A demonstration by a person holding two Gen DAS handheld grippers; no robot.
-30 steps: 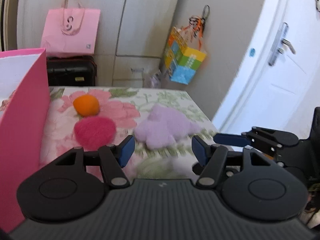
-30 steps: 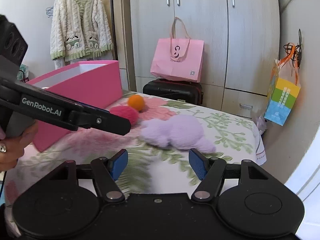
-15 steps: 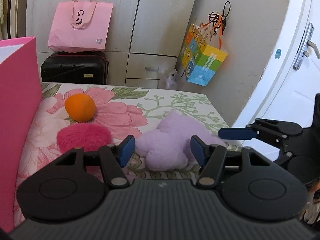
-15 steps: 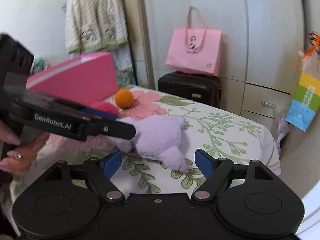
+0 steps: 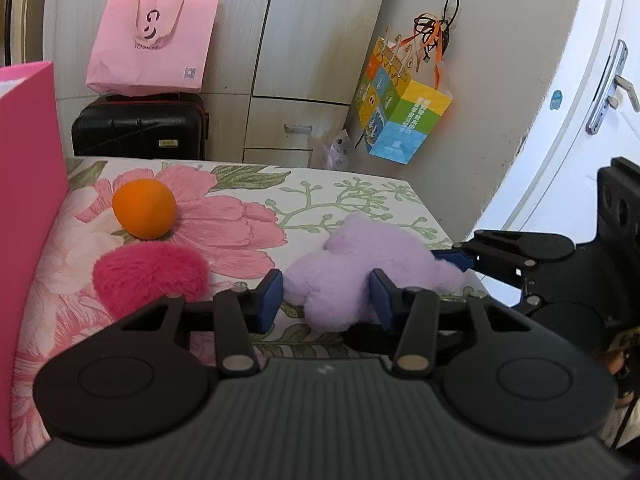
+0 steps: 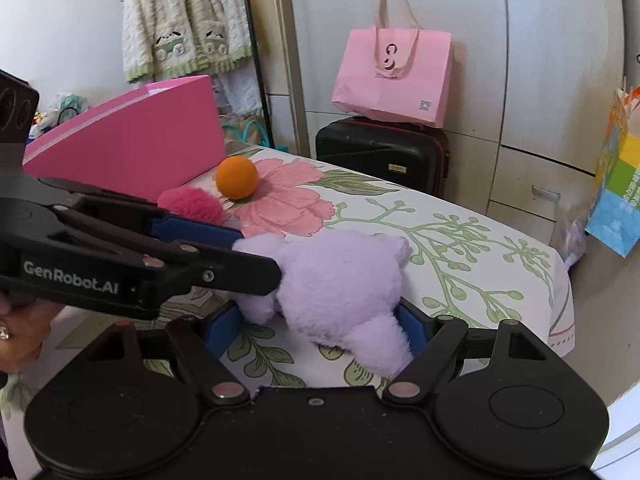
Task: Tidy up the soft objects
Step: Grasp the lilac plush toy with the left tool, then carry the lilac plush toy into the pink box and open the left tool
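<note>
Both grippers have closed in on the purple plush toy [image 5: 352, 276] since a second ago, when it lay well ahead of them. Left gripper [image 5: 326, 300]: jaws closing, a lobe of the toy between them, the right pad against the fur, the left just short of it; not a firm clamp yet. Right gripper [image 6: 316, 326]: jaws wide apart, straddling the toy's near end, pads beside the fur, no squeeze visible.

Toy lies on the bed [image 6: 460, 240], near its right edge, close to the near right corner. Judgement: two grippers on one toy because it is broad and floppy; a pinch from each side should stop it sagging when lifted. Likely destination is the pink box [image 6: 132, 148] standing along the bed's left edge, open top.

Count of soft things on the bed: three. One purple plush toy, one pink fluffy heart [image 5: 150, 276], one orange ball [image 5: 144, 209]. Heart and ball sit touching or nearly so, beside the box wall, toward the far left; handy to drop in.

One box. Two grippers. One hand [image 6: 18, 328] visible, gripping the left tool.
</note>
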